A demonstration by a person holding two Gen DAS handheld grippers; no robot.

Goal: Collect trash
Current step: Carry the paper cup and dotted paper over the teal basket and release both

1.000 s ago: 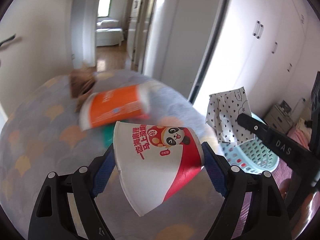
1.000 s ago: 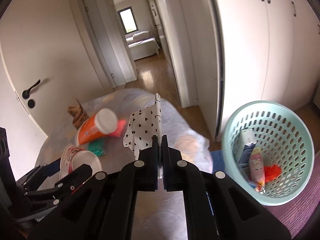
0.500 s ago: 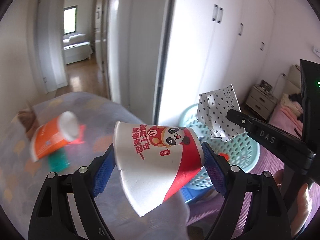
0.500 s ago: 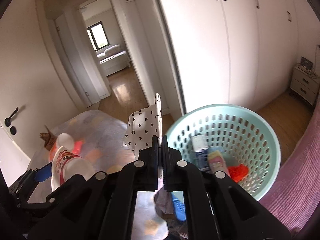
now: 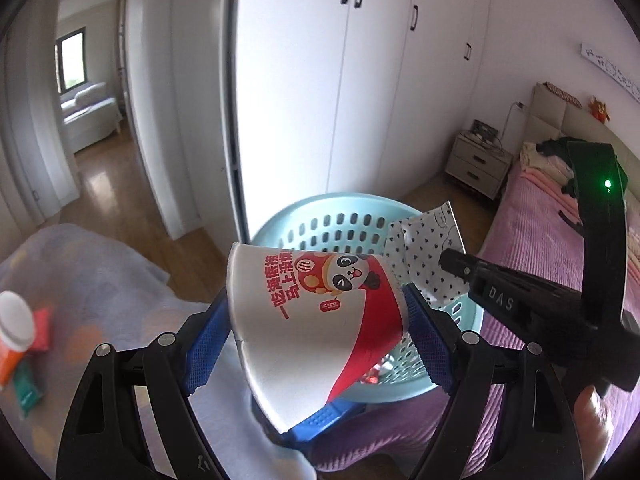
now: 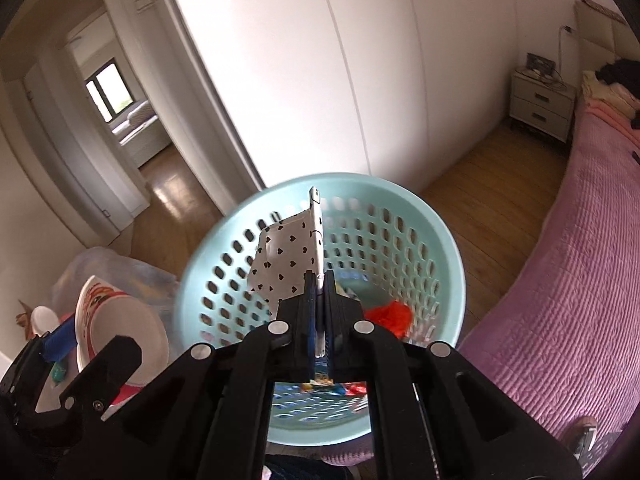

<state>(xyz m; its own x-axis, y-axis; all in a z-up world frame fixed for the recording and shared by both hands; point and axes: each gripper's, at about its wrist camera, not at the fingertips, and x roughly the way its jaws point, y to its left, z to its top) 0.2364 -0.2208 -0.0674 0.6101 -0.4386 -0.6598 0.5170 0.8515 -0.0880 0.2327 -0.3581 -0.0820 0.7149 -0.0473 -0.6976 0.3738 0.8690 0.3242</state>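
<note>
Left gripper (image 5: 316, 320) clamps a panda-printed paper cup (image 5: 312, 312); right gripper (image 6: 319, 280), marked "DAS", pinches a heart-patterned wrapper (image 6: 288, 256) over the perforated plastic basket (image 6: 440, 248).

The mint basket (image 6: 444, 256) stands open at the top, its mouth free for a gripper to pass down; trash covers its bottom; white wardrobe doors (image 6: 360, 80) close off the far side; the pink bed (image 6: 560, 280) hems the right; the draped table (image 5: 100, 280) crowds the left, seemingly touching the rim.
</note>
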